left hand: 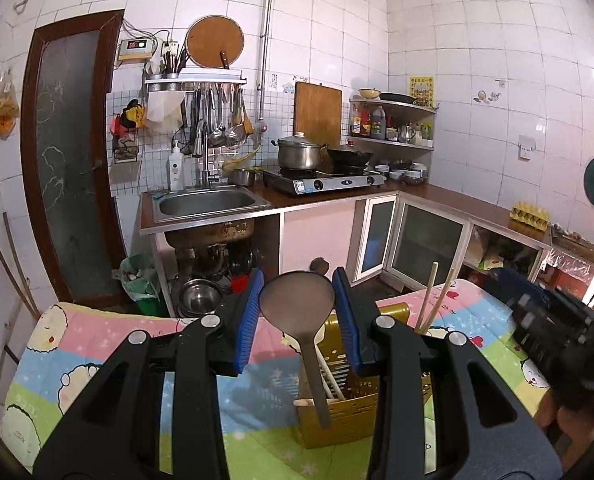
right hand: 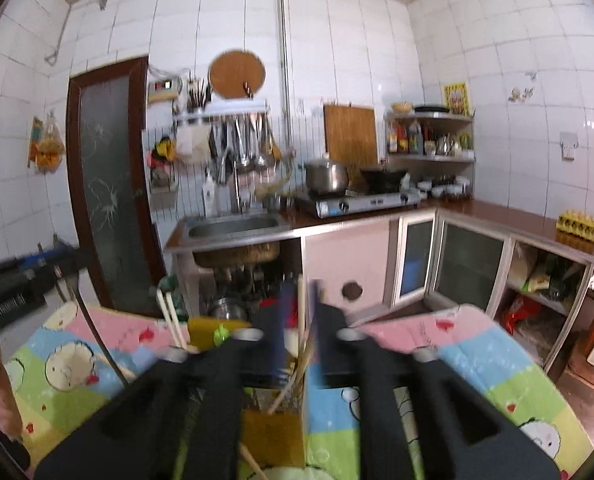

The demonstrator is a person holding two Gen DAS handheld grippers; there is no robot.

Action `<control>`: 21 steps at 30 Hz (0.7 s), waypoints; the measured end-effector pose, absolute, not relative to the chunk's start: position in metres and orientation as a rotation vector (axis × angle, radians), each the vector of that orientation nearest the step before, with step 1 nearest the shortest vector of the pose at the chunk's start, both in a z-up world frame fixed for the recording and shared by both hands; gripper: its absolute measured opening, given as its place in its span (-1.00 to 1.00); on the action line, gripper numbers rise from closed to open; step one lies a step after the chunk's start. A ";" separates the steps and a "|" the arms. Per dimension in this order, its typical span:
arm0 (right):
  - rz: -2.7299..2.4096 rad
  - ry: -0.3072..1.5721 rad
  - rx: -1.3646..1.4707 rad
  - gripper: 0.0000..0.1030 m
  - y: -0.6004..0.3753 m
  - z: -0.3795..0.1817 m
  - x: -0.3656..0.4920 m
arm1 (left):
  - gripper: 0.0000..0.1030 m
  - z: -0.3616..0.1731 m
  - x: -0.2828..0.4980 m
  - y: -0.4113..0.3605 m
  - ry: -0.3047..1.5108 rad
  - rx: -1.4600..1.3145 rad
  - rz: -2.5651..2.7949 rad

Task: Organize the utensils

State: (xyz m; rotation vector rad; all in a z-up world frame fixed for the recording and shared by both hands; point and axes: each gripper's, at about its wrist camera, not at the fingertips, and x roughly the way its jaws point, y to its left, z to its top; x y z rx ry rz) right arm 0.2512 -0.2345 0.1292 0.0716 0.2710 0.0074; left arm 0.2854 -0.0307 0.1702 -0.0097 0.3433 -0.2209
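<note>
Where our left claw (left hand: pixel 297 316) hangs over the tabletop (left hand: pixel 97 360), its blue ribbed pads stand apart with the round bowl of a ladle (left hand: pixel 297 300) between them, touching neither that we can see. The ladle is smooth grey metal; its long axis runs nearly upright, bowl up and handle down into a gold perforated plastic holder (left hand: pixel 337 412) standing on the cartoon-printed cloth. Two pale wooden chopsticks (left hand: pixel 429 300) lean upright from the holder's right compartment.

Our right claw (right hand: pixel 299 320) is blurred, and its dark blue pads sit close on a thin wooden chopstick (right hand: pixel 301 300) that points almost straight up; we judge them clamped on it. Below it the gold holder (right hand: pixel 273 436) shows more sticks (right hand: pixel 289 384) tilted inside.

Farther off we see the steel sink (left hand: pixel 209 202), a lidded steel pot (left hand: pixel 299 152) and a black wok (left hand: pixel 349 156) on the stove.
</note>
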 end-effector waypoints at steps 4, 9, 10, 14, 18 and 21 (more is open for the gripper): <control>0.019 0.323 0.012 0.12 -0.223 0.103 0.248 | -0.33 0.164 0.274 -0.014 0.345 -0.006 -0.207; 0.058 0.423 0.051 0.12 -0.223 0.061 0.242 | -0.33 0.149 0.268 0.014 0.381 -0.021 -0.175; 0.066 0.446 0.050 0.12 -0.221 0.051 0.239 | -0.33 0.144 0.269 0.018 0.391 -0.024 -0.167; 0.071 0.483 0.026 0.12 -0.213 0.026 0.232 | -0.33 0.125 0.274 0.029 0.435 -0.041 -0.160; 0.077 0.496 0.019 0.09 -0.208 0.020 0.231 | -0.33 0.110 0.275 0.030 0.465 -0.047 -0.161; 0.089 0.488 0.013 0.09 -0.200 0.023 0.231 | -0.33 0.101 0.274 0.029 0.479 -0.040 -0.162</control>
